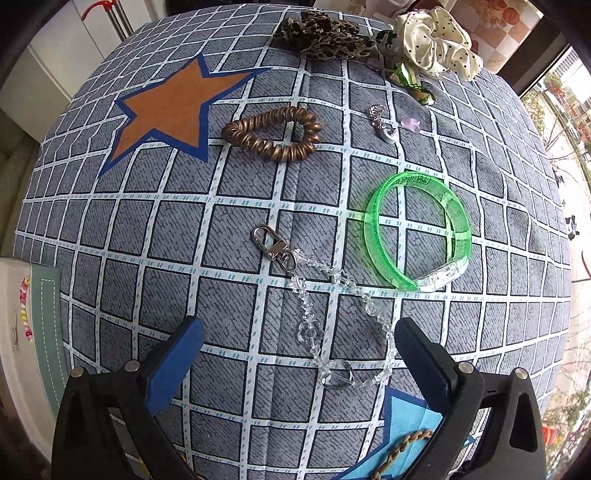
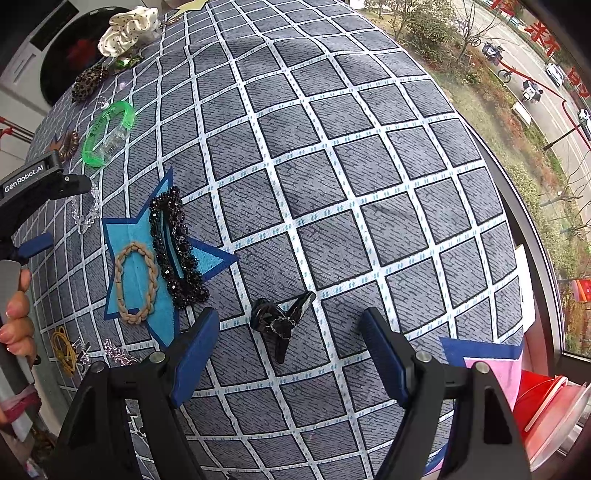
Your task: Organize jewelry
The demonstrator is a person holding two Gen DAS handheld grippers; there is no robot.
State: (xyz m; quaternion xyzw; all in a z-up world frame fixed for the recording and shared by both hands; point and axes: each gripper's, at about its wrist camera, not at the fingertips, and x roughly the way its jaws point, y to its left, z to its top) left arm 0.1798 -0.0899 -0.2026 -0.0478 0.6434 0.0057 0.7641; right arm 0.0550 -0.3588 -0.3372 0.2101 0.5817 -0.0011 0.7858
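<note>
Left wrist view: left claw (image 1: 299,354) hangs spread and empty over the clear bead chain (image 1: 332,306), likely the next pick; it must drop and close. Right claw (image 2: 290,354), also apart, straddles a black clip (image 2: 282,321). Checked cloth (image 2: 332,166) covers the worktop beside a street window (image 2: 554,92)

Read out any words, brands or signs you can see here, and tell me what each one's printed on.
"GenRobot.AI": white letters on the black body of the left gripper, seen in the right wrist view.
Dark print on the rim of the green bangle: too small to read.
Red characters on the window, top right: cut off, not legible.
</note>
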